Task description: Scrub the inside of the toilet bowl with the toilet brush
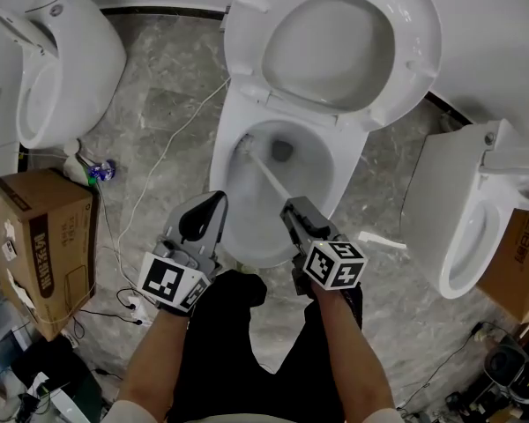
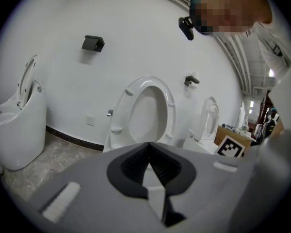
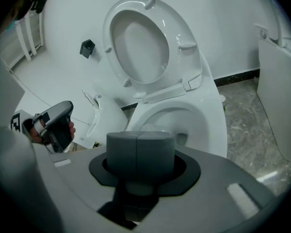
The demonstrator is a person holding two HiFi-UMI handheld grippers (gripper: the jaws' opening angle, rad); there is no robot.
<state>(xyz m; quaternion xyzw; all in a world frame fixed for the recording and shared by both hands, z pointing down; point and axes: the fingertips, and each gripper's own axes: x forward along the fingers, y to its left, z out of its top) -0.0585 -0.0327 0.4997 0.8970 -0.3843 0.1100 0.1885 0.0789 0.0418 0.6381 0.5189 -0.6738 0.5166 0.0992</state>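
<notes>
The white toilet stands in the middle with its seat and lid raised. A white toilet brush slants into the bowl, its head near the bowl's far left wall beside the drain hole. My right gripper is at the bowl's near rim, shut on the brush's handle. In the right gripper view the shut jaws hide the handle. My left gripper hovers at the bowl's near left rim, shut on nothing. In its own view it points up at the raised seat.
Another toilet stands at the left and a third one at the right. A cardboard box sits on the floor at the left, with white cables trailing past it. The person's black-clad legs are in front of the bowl.
</notes>
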